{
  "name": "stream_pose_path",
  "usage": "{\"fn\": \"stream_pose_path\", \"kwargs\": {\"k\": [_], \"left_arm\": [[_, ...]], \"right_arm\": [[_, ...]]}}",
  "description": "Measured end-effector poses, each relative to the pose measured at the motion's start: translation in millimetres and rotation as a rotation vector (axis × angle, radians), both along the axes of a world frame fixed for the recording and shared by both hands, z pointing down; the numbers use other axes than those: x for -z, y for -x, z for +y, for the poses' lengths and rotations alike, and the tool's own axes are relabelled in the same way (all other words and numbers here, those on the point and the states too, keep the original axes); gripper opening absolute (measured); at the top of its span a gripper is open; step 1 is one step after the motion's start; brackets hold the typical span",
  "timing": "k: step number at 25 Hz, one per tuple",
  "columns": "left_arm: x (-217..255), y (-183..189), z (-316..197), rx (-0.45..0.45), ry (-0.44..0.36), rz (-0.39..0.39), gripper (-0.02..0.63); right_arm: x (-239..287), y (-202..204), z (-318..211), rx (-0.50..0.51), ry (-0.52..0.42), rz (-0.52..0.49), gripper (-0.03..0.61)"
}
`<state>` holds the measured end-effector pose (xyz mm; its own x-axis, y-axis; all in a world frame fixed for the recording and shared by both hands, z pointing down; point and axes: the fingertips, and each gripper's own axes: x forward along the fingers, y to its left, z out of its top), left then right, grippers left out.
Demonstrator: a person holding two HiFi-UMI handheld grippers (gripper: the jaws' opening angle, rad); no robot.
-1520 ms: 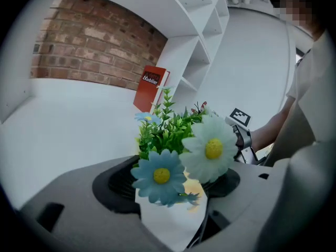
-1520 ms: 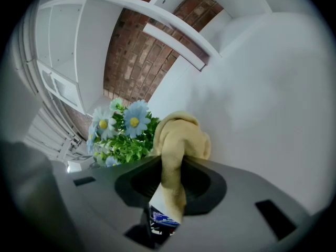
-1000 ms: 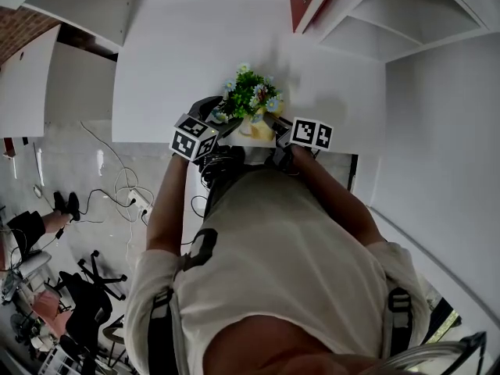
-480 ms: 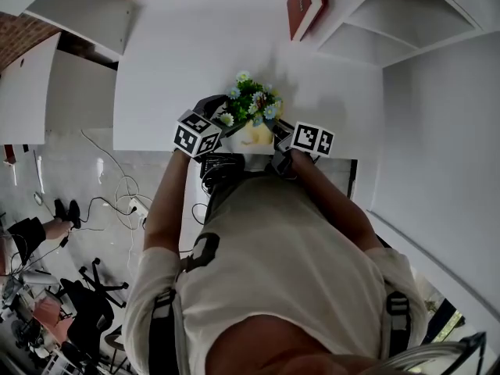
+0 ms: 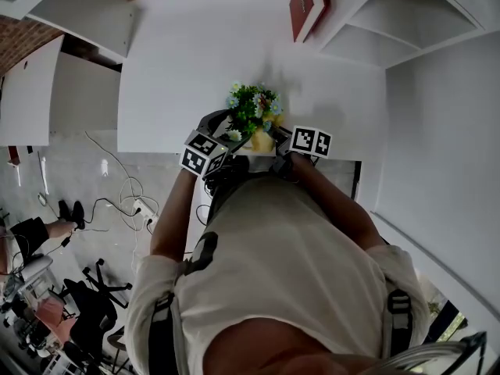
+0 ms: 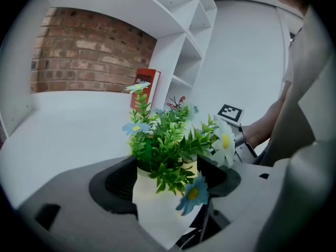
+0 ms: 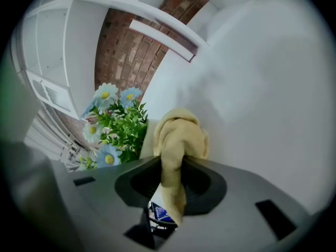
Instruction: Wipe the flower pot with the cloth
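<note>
Standing at the front edge of the white counter (image 5: pixel 195 61), the flower pot (image 6: pixel 157 203) is a pale cream vessel filled with green leaves and blue and white daisies (image 6: pixel 168 140). Whether its base rests on the counter cannot be told. The left hand-held gripper (image 6: pixel 167 180) has its jaws clamped on the pot, one on each side of the wall just under the foliage. The yellow cloth (image 7: pixel 178 138) is bunched into a wad and pinched between the jaws of the right hand-held gripper (image 7: pixel 173 167), a tail of it hanging down behind them. The wad lies against the side of the pot, beside the flowers. In the head view both grippers meet at the plant from either side. A red book (image 6: pixel 144 88) stands on the white shelving (image 6: pixel 189 41) behind, near a brick wall (image 6: pixel 89 51). Cables (image 5: pixel 117 194) trail on the floor below.
</note>
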<state>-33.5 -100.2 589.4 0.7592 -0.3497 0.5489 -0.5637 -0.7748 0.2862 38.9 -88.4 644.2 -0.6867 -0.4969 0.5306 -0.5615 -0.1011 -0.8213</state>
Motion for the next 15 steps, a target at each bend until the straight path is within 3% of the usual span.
{"fn": "stream_pose_path", "kwargs": {"k": [5,11,15], "left_arm": [[8,18,-9,0.006,-0.002,-0.018,0.35],[-6,13,-8,-0.078,0.032,-0.043,0.35],[-9,9,-8,0.001,0.022,-0.016,0.35]], "right_arm": [[11,-9,-10,-0.011,-0.021,0.004,0.109],[35,-13,-29,-0.042,-0.078,-0.029,0.109],[39,-6,-27,-0.049,-0.093,-0.055,0.109]]}}
